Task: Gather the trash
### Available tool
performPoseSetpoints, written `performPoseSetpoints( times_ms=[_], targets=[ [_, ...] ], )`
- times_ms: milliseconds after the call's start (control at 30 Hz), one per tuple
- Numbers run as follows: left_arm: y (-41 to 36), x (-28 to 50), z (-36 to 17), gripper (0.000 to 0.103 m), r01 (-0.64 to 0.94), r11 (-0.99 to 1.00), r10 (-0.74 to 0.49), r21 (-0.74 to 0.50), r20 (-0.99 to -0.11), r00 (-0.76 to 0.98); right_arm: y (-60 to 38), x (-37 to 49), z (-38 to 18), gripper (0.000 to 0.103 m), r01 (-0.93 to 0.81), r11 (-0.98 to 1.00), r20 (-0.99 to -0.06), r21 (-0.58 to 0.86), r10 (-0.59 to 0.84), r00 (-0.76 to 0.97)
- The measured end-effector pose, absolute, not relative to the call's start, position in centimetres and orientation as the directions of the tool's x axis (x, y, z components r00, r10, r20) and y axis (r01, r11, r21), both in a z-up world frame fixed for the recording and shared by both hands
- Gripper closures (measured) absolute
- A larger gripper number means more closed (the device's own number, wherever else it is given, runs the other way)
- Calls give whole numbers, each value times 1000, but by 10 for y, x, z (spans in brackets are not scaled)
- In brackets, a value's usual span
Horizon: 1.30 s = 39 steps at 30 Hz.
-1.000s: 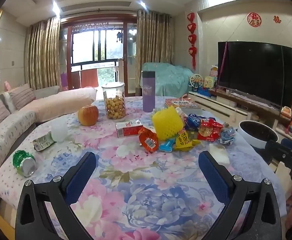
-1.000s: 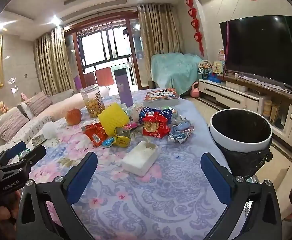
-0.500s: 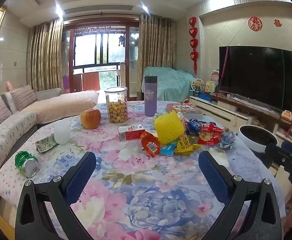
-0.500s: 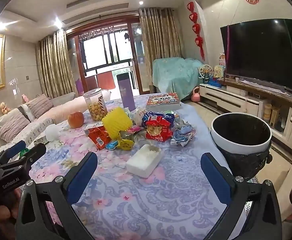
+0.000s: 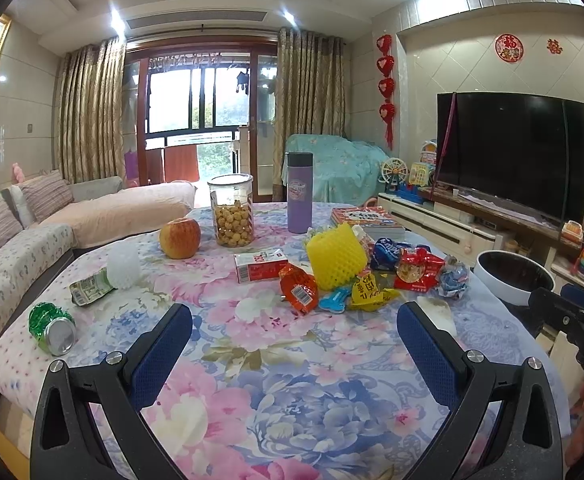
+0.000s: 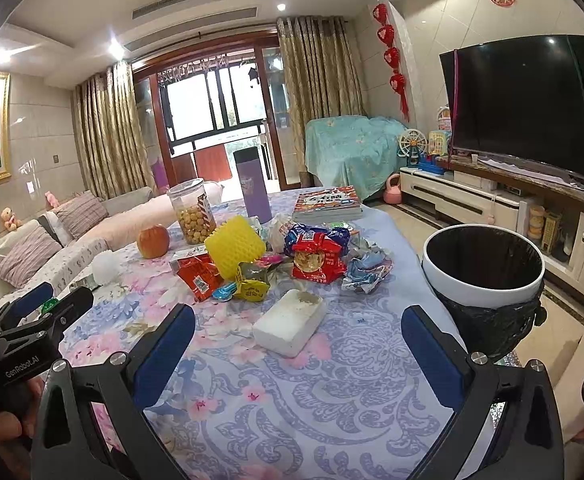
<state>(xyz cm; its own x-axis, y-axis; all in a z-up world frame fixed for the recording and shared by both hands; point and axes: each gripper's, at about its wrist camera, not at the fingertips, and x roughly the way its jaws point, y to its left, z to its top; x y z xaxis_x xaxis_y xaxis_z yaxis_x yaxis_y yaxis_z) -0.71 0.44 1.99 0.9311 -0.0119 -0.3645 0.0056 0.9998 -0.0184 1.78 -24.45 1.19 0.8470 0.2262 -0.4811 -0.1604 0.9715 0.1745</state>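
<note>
A heap of snack wrappers point(image 5: 372, 276) lies mid-table around a yellow foam net point(image 5: 334, 258); it also shows in the right wrist view point(image 6: 316, 256). A white foam block point(image 6: 289, 322) lies nearest my right gripper point(image 6: 298, 344), which is open and empty above the cloth. A crushed green can point(image 5: 51, 328), a flattened carton point(image 5: 89, 286) and a white foam net point(image 5: 123, 266) lie at the left. My left gripper point(image 5: 294, 340) is open and empty over the floral tablecloth point(image 5: 292, 392). The white bin with black liner point(image 6: 484, 280) stands off the table's right edge.
An apple point(image 5: 179, 238), a jar of snacks point(image 5: 231, 210), a purple flask point(image 5: 300, 192) and a book point(image 5: 366, 218) stand at the far side. A red-and-white carton point(image 5: 259, 266) lies mid-table. A sofa point(image 5: 19, 236) runs along the left, a TV point(image 5: 512, 156) on the right.
Both grippers have drawn back and tilted up a little, so the table items sit lower in view. Both stay open and empty. Nothing on the table has moved.
</note>
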Motion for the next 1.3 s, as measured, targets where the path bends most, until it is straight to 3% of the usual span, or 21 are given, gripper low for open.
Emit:
performPoseSetpoints(
  times_ms=[1300],
  targets=[
    [4, -19, 5, 0, 4, 1000, -12, -20, -375, 927, -238, 15, 7, 0, -179, 968, -487, 178, 245, 838]
  ],
)
